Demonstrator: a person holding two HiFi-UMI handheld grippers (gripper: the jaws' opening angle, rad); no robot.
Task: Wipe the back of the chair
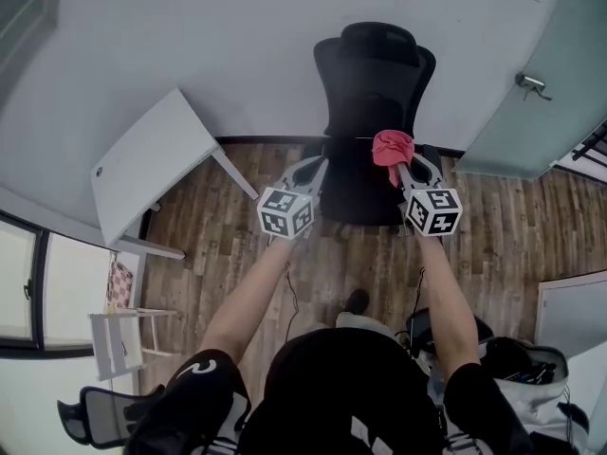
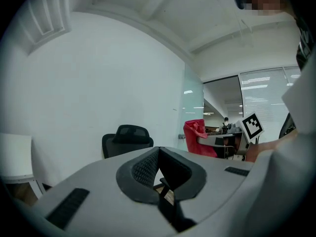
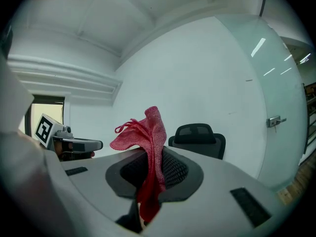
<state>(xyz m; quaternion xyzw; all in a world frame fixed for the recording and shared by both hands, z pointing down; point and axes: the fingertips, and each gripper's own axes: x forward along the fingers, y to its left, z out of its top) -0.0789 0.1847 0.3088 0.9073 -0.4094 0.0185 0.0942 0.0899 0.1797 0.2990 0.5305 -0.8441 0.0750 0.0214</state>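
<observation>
Straight ahead, behind the black office chair (image 1: 375, 93), a plain white wall (image 1: 237, 27). Beneath the chair, brown wood-plank floor (image 1: 228, 254). To the person's right of the chair, a pale glass door (image 1: 531, 131). To the left of the chair, a white table (image 1: 152, 159), near the same wall.

Then the chair itself: upright, headrest on top, seat turned toward the person, back close to the wall. From the left gripper view, the chair (image 2: 126, 138) well apart from the jaws; likewise the chair (image 3: 197, 138) from the right gripper view.

In front of the chair's seat, toward its left edge, the left gripper (image 1: 319, 165) (image 2: 159, 154), jaws pressed together with nothing between them. In front of the seat's right edge, the right gripper (image 1: 406, 171) (image 3: 148, 154), jaws clamped on a red cloth (image 1: 391, 146) (image 2: 197, 137) (image 3: 150, 127).

Cloth bunched and flopping above the jaw tips, held up short of the chair's back, not touching it.
</observation>
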